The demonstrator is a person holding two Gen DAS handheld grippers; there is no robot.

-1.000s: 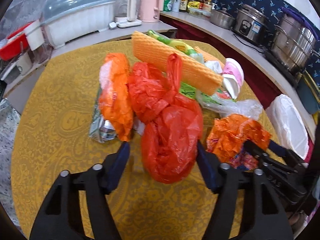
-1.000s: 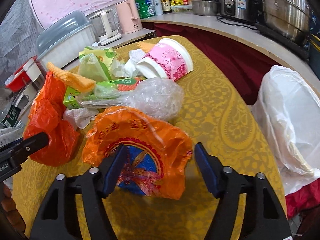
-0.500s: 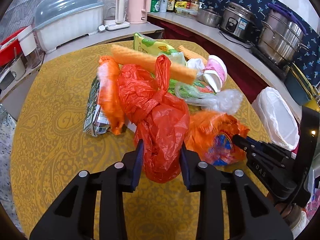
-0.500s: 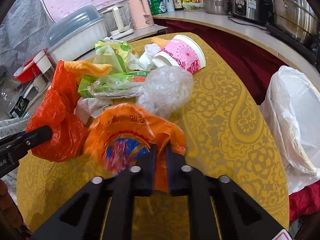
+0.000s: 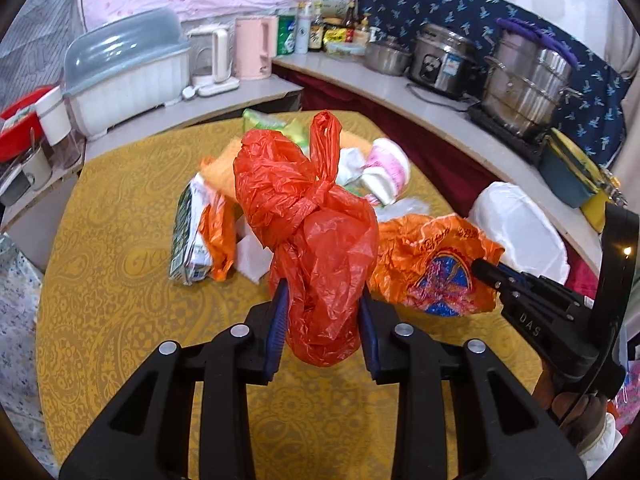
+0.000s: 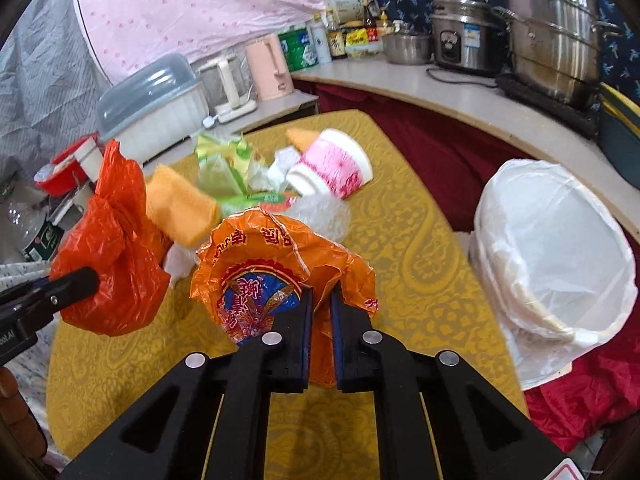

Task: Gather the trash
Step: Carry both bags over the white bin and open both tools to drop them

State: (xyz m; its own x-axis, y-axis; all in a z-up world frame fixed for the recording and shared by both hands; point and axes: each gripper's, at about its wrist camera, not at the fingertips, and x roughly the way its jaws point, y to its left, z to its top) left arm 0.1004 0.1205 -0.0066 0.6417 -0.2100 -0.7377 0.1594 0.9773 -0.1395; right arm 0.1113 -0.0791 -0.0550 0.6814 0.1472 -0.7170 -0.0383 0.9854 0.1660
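The left gripper (image 5: 323,316) has its blue pads (image 5: 279,320) squeezed on the bottom of the knotted red plastic bag (image 5: 308,232), which hangs just above the yellow table (image 5: 120,320). The right gripper (image 6: 321,312) has its fingers nearly together, pinching a thin fold of the orange printed bag (image 6: 272,276). This bag looks mostly off the table too. The bin with the white liner (image 6: 560,248) stands beside the table on the right, and its mouth is wide. To do this step well, I think both hands should keep squeezing and carry the bags over to the bin without rushing. The orange bag is held only by an edge, so it could slip out. Let go only when each bag is right over the opening. The pink cup (image 6: 332,164), the green wrappers (image 6: 228,160) and the clear plastic (image 6: 320,212) lie on the table for later.
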